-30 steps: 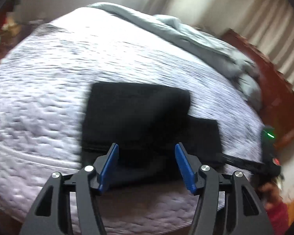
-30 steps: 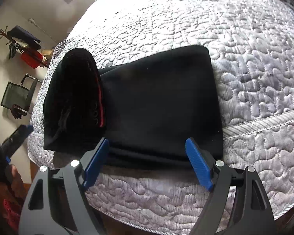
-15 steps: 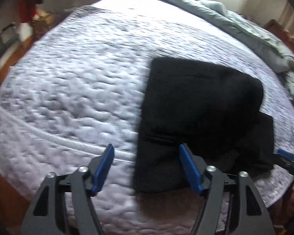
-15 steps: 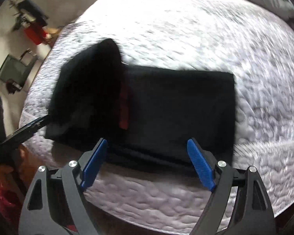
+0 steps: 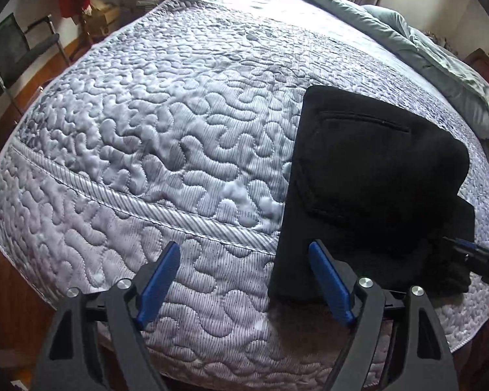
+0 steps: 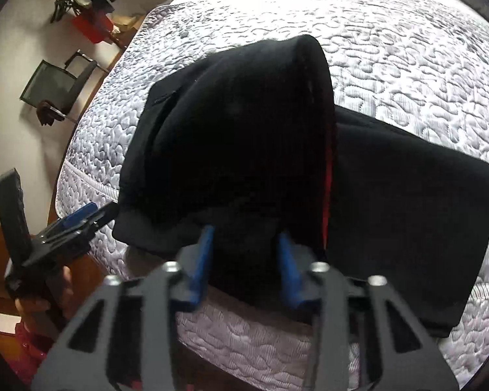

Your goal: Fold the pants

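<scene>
Black pants [image 5: 375, 179] lie folded on the quilted grey bedspread [image 5: 146, 130], near its front edge. My left gripper [image 5: 244, 280] is open and its jaws are opening. Mostly quilt lies between them, and its right finger [image 5: 329, 283] hangs over the pants' near left corner. In the right wrist view the upper layer of the pants [image 6: 244, 130] bulges upward, with a red lining showing at its right edge. My right gripper [image 6: 244, 260] is closing on that layer's near edge, and black cloth fills the gap between its pads. The left gripper [image 6: 71, 224] shows at the left, held by a hand [image 6: 42, 296].
A grey-green duvet [image 5: 440, 65] is bunched along the far right of the bed. A dark chair [image 6: 58, 88] and a rack with red items [image 6: 91, 26] stand by the wall to the left. Wooden floor runs under the bed's front edge.
My right gripper moved left over the raised layer and its jaws narrowed onto the cloth. My left gripper swung left and widened, so the pants now sit at its right.
</scene>
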### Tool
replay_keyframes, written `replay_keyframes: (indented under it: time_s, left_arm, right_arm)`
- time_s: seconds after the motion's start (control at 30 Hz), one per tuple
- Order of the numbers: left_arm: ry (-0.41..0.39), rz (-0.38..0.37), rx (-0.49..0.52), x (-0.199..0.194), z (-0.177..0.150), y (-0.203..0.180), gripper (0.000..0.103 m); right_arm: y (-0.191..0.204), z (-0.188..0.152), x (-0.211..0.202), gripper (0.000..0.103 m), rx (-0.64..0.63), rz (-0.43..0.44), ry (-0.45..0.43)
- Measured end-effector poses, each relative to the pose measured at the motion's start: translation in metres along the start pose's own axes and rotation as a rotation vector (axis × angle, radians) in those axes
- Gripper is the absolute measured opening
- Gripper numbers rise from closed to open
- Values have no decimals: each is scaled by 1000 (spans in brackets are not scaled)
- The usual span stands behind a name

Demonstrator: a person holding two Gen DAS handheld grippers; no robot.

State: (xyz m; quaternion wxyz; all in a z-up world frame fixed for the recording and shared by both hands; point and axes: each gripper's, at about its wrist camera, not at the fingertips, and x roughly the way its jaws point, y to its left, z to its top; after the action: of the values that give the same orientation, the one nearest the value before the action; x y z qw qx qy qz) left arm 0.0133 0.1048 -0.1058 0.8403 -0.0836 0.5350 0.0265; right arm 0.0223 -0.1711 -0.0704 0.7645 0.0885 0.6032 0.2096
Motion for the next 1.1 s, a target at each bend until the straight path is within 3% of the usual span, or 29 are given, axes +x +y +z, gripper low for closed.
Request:
replay_keyframes:
  time_s: [0.03, 0.17, 0.2, 0.23, 0.3, 0.47, 0.57, 0.7, 0.83, 1.1]
  left_arm:
    - [-5, 4, 2, 0, 0, 0, 85]
    - [0, -16, -5, 5, 2, 2, 88]
    - [3, -28, -8, 6, 2, 3, 88]
    - [7, -34, -4, 7, 1, 1, 89]
    - [12, -46, 12, 9, 0, -3, 89]
    - [2, 5, 59, 12, -3, -14, 91]
    - [6, 6, 63, 8, -1, -13, 91]
    - [-3, 10, 72, 0, 2, -12, 90]
    - [2, -23, 54, -2, 5, -10, 90]
    - [27, -8, 48, 6, 3, -9, 90]
  right_arm:
    - [0, 1, -4, 12, -7, 2, -7]
    - [-12, 0, -29, 8, 27, 79, -68]
    - [-15, -2, -31, 3, 29, 68, -72]
    - [-20, -4, -32, 3, 34, 16, -66]
    - [-32, -10, -24, 3, 58, -1, -36]
    - [-32, -18, -2, 5, 43, -75, 4]
    - [-25, -15, -6, 14, 20, -99, 4]
    - [-28, -17, -31, 57, 41, -63, -42]
    - [-40, -13, -38, 73, 91, -59, -56]
    - [-48, -6, -5, 78, 121, -49, 43]
